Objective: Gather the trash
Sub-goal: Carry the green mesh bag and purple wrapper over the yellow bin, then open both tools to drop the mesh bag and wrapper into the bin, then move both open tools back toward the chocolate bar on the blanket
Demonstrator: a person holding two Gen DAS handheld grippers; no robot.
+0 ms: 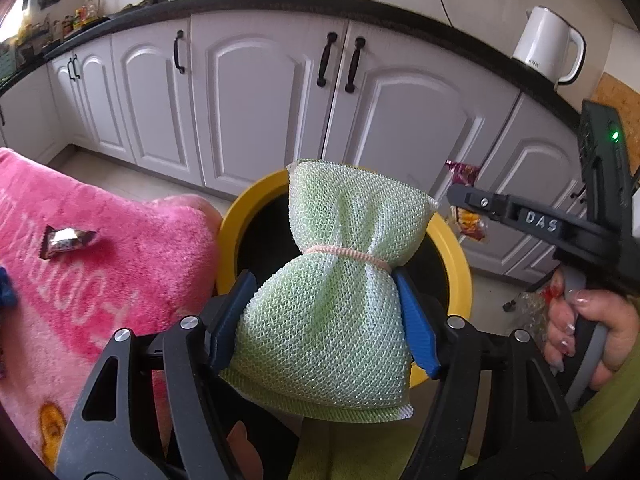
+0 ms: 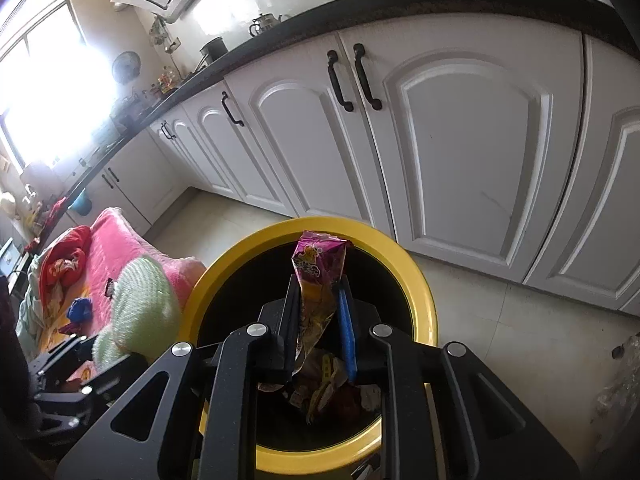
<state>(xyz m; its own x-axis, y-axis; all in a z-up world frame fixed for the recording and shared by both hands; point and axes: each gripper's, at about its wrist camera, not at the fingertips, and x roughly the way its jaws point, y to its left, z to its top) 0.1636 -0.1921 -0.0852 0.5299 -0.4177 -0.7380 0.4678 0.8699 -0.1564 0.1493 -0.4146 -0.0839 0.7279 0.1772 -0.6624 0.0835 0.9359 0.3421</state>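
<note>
My left gripper (image 1: 324, 292) is shut on a green mesh sponge (image 1: 332, 280) tied with a pink band, held just above the near rim of a yellow-rimmed black bin (image 1: 452, 240). My right gripper (image 2: 318, 292) is shut on a purple and yellow snack wrapper (image 2: 318, 276) and holds it over the bin's opening (image 2: 224, 268). Several wrappers (image 2: 332, 392) lie inside the bin. The right gripper also shows in the left wrist view (image 1: 456, 196), with the wrapper (image 1: 466, 200) hanging from it. The sponge shows at the left of the right wrist view (image 2: 140, 300).
A pink blanket (image 1: 100, 248) lies left of the bin with a small candy wrapper (image 1: 66, 238) and a blue scrap (image 2: 80, 308) on it. White cabinets (image 1: 256, 88) under a dark counter stand behind. A white kettle (image 1: 548, 44) sits on the counter. Clear plastic (image 2: 624, 384) lies on the floor at right.
</note>
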